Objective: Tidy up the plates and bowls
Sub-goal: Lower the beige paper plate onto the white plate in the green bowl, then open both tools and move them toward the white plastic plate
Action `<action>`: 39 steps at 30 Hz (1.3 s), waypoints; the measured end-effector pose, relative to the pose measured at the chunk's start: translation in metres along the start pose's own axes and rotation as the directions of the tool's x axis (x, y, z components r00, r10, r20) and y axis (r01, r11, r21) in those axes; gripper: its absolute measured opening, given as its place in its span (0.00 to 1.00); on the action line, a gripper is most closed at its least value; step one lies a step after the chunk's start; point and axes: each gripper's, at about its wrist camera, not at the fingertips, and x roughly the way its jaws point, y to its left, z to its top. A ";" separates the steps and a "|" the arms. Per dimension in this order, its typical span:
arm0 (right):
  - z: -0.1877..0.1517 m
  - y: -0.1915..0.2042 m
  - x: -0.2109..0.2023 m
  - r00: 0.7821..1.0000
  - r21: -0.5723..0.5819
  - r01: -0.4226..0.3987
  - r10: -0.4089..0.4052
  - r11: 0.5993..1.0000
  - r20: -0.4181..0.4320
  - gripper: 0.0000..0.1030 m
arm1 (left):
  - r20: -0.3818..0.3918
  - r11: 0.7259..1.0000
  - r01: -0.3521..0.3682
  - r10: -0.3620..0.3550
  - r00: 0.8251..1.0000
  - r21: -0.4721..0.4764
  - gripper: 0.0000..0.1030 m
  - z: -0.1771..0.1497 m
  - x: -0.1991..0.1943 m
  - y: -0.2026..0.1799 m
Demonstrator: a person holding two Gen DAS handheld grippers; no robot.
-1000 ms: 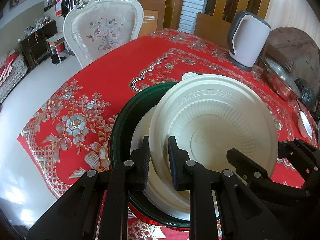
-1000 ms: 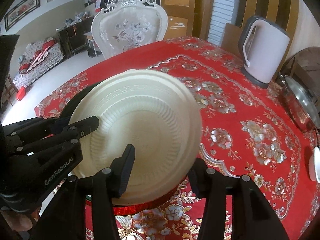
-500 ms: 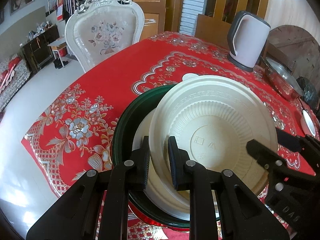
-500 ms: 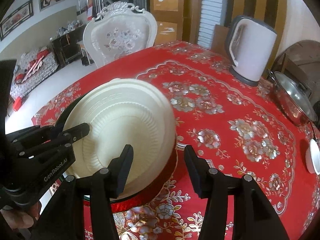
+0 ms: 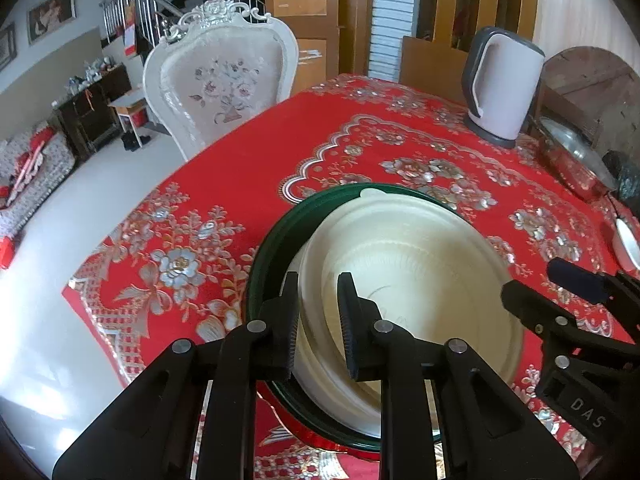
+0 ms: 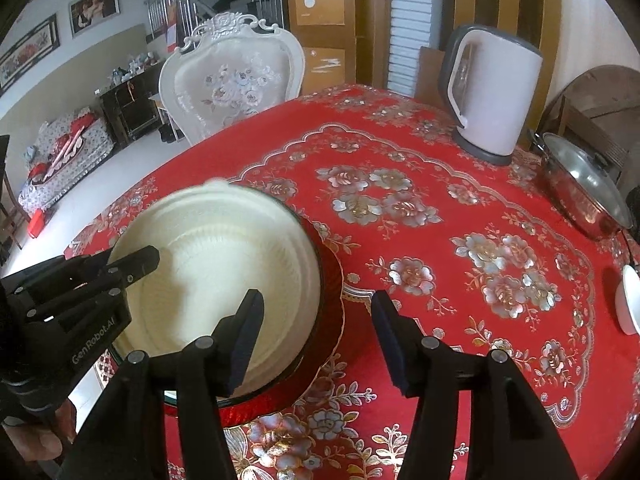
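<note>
Left fingers [image 5: 318, 320] pinching ribbed cream plate [image 5: 420, 280] rim, right fingers [image 6: 316, 336] just opening, empty, round green dish [image 5: 276, 240] beneath

You are working in a lived-in home, at a dining table [image 6: 460, 208] under a red flowered cloth. An ornate white upholstered chair [image 5: 224, 88] stands at its far edge, an electric kettle [image 6: 492, 92] and a lidded steel pot [image 6: 584, 188] sit on top, and behind you see a staircase [image 5: 160, 12], framed pictures [image 6: 94, 8] and a sofa [image 6: 64, 156].
</note>
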 end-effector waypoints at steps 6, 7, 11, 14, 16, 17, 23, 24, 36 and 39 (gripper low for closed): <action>-0.001 -0.006 -0.003 1.000 0.013 -0.003 0.003 1.000 0.004 0.55 | 0.044 1.000 -0.008 0.009 0.999 -0.018 0.43 0.001 -0.006 0.005; -0.001 -0.007 -0.003 1.000 0.016 -0.005 0.004 1.000 0.004 0.55 | 0.061 1.000 -0.019 0.020 0.998 -0.016 0.46 0.001 -0.009 0.005; -0.002 -0.007 -0.004 1.000 0.021 -0.010 0.010 1.000 0.004 0.56 | 0.081 0.999 -0.026 0.028 0.996 -0.022 0.47 0.003 -0.013 0.007; -0.003 -0.008 -0.004 1.000 0.023 -0.010 0.010 1.000 0.006 0.56 | 0.092 0.999 -0.027 0.029 0.995 -0.021 0.47 0.004 -0.015 0.006; -0.004 -0.009 -0.005 1.000 0.026 -0.011 0.011 1.000 0.008 0.56 | 0.099 1.000 -0.018 0.020 0.995 -0.020 0.47 0.004 -0.018 0.005; -0.004 -0.010 -0.005 1.000 0.028 -0.011 0.011 1.000 0.010 0.56 | 0.105 1.000 -0.010 0.012 0.994 -0.019 0.47 0.004 -0.020 0.004; -0.005 -0.017 -0.011 1.000 0.045 -0.007 0.006 0.999 0.020 0.56 | 0.138 1.000 0.021 -0.021 0.990 0.006 0.47 0.007 -0.032 -0.011; -0.006 -0.019 -0.012 1.000 0.048 -0.006 0.005 0.999 0.021 0.56 | 0.140 1.000 0.028 -0.030 0.990 0.011 0.47 0.008 -0.033 -0.015; -0.011 -0.045 -0.026 0.999 0.094 0.018 -0.021 0.995 0.035 0.57 | 0.151 0.994 0.074 -0.085 0.985 0.075 0.47 0.010 -0.040 -0.054; -0.014 -0.052 -0.029 0.999 0.107 0.023 -0.027 0.994 0.038 0.58 | 0.144 0.992 0.089 -0.102 0.984 0.093 0.47 0.010 -0.038 -0.066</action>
